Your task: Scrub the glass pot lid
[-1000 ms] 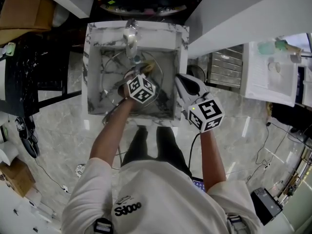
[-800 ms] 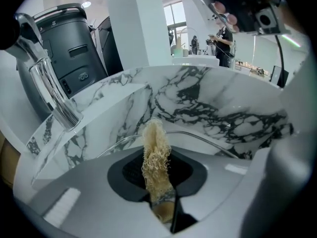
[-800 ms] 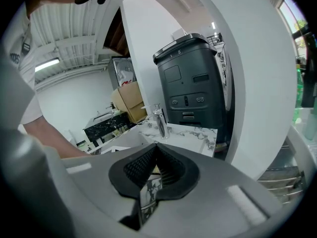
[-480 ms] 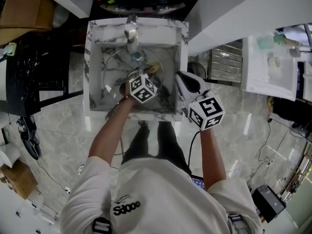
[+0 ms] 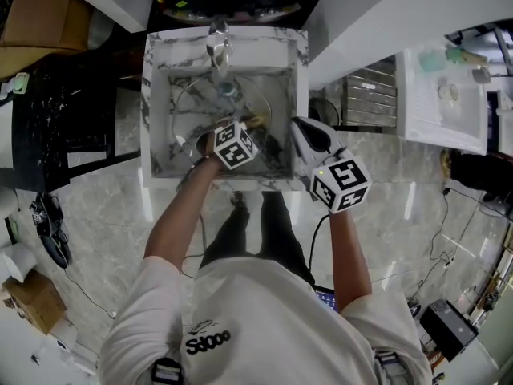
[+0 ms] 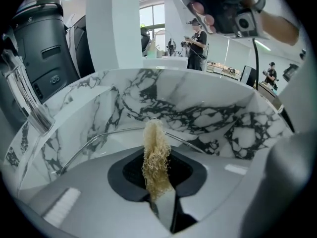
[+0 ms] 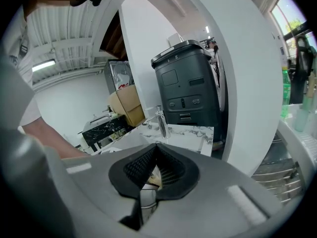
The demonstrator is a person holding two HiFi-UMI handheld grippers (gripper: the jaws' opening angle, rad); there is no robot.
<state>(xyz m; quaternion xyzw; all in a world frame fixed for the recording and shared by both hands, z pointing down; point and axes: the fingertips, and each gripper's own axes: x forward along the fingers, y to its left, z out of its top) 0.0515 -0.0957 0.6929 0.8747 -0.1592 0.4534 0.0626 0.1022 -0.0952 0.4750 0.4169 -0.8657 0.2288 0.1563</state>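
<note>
Since a second ago the left gripper (image 6: 157, 168) has shifted only slightly, carrying the tip of its scrubber (image 6: 155, 145) a little nearer the person and toward the right side of the sink (image 5: 149, 119). The right gripper (image 7: 156, 150) has hardly moved.

The marble sink takes up the middle of the head view, with the tap (image 5: 218, 43) at its far edge. The glass lid (image 5: 195, 107) sits down inside the basin. Its metal rim shows as a thin arc running along the far and left sides, and the left gripper view shows the same arc just beyond the scrubber.

The left gripper reaches down into the basin with its jaws clamped tight on the pale, fibrous scrubber, which sticks out past the tips toward the lid. Whether the fibres are pressing on the glass right now can't be made out. The right gripper hangs over the sink's right edge with its jaws drawn together at the tips and nothing clearly held. It is not steadying the lid.

The scrubbing looks to be under way rather than finished: tool in hand, lid in the basin. No suds or running water show, and how much of the glass has been covered can't be judged. The rest of the surface and a rinse probably remain.
</note>
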